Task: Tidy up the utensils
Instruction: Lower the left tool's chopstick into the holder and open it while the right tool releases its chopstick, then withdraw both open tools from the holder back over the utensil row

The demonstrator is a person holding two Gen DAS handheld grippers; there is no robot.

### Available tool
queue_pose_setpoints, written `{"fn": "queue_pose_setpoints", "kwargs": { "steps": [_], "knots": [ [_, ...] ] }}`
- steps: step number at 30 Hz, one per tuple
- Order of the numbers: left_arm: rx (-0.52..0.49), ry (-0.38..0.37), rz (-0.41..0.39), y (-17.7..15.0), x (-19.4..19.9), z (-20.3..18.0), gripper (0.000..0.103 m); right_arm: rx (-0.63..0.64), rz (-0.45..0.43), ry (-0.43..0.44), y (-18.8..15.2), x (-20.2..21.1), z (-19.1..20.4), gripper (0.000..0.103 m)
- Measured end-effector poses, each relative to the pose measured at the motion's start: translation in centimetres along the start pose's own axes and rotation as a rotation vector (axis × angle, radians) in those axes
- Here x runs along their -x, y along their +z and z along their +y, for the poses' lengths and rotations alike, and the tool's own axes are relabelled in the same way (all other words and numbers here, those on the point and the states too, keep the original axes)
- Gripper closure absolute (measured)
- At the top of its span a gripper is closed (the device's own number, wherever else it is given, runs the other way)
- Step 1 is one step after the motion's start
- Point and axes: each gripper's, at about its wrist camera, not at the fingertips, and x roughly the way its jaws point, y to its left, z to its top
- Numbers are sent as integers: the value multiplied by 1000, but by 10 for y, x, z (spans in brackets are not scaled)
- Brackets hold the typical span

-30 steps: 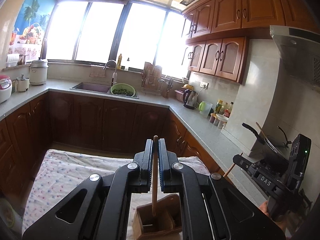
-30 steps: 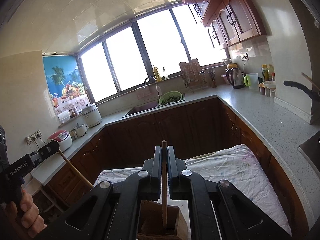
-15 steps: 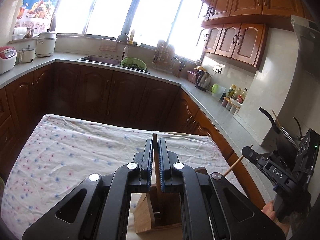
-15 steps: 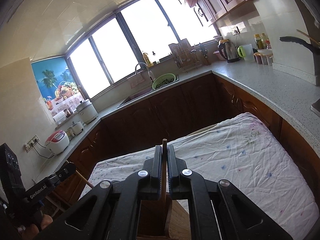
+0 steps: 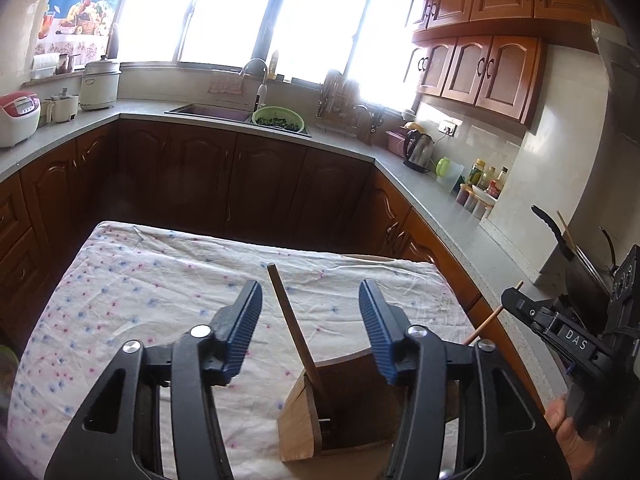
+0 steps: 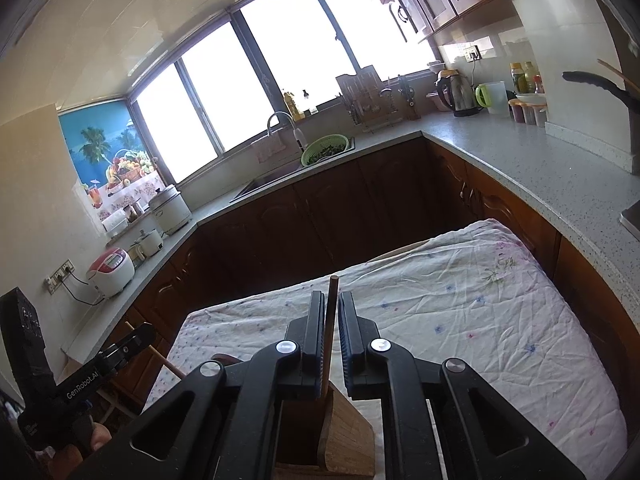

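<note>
Chopsticks: two wooden sticks, one for each gripper, both with their lower ends down in the wooden holder [image 5: 320,412] on the cloth-covered table [image 5: 132,292].
Left jaws: the left gripper [image 5: 310,320] has just been opening; its blue pads now stand well apart, touching nothing.
Left chopstick [image 5: 294,328]: released, free between the parted pads, leaning toward the left of the view with its foot inside the holder's compartment.
Right jaws: the right gripper [image 6: 331,332] has just begun to part; the gap is narrow.
Right chopstick [image 6: 329,336]: upright between the pads, lying against the left pad, with a sliver of daylight on the right side, so the grip looks slack rather than firm.
Holder in right view: the wooden box [image 6: 344,436] sits directly under the jaws; the stick's lower end drops out of sight behind its rim.
Done so far: judging by how things lie, the left stick is delivered and the right one is inserted, at the point of release.
Left to do: open the right jaws fully, then lift both grippers clear without knocking the sticks.
Other utensils: none visible on the flowered cloth, so I cannot tell whether more remain.
Surroundings: kitchen counter with sink, green colander [image 5: 278,116] and kettle beyond.
</note>
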Motion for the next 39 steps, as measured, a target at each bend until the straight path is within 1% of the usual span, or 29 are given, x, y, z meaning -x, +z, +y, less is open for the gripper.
{"fn": "queue_pose_setpoints", "kwargs": {
  "steps": [1, 2, 3, 5, 7, 8, 9, 10, 12, 15, 19, 24, 26, 29, 34, 39],
  "knots": [
    [1, 4, 0, 0, 1, 0, 36, -1, 4, -3, 0, 1, 0, 87],
    [1, 6, 0, 0, 3, 1, 30, -6, 5, -3, 0, 2, 0, 74],
    [1, 6, 3, -1, 5, 1, 27, -14, 4, 2, -1, 4, -1, 52],
    [3, 10, 7, -1, 11, 2, 14, -26, -10, 19, -2, 10, -2, 36],
    [-2, 27, 6, -3, 20, 4, 7, -37, -26, 17, -3, 19, -4, 29],
    [-8, 35, 7, -4, 25, 4, 7, -49, -30, 20, -3, 23, -5, 22],
    [-14, 39, 11, -6, 30, 5, 6, -63, -36, 27, -4, 28, -7, 16],
    [-20, 45, 17, -8, 35, 5, 4, -74, -44, 33, -5, 33, -9, 15],
    [-37, 68, 23, -13, 48, 7, 1, -86, -50, 35, -9, 44, -10, 8],
    [-57, 100, 21, -27, 69, 10, 0, -90, -50, 46, -17, 61, -10, 8],
    [-70, 119, 36, -52, 95, 16, 0, -60, -39, 51, -33, 84, -6, 8],
    [-108, 161, 64, -86, 121, 16, 0, -11, -25, 39, -56, 113, 2, 8],
    [-121, 164, 66, -97, 130, 14, 0, 6, -21, 30, -64, 124, 4, 8],
    [-137, 137, 71, -107, 143, 10, 0, 17, -23, 21, -74, 140, 6, 8],
    [-152, 120, 78, -117, 156, 2, 0, 28, -15, 0, -87, 159, 6, 8],
    [-129, 82, 105, -126, 158, 3, 0, 25, 13, -28, -100, 166, 2, 8]
  ]
}}
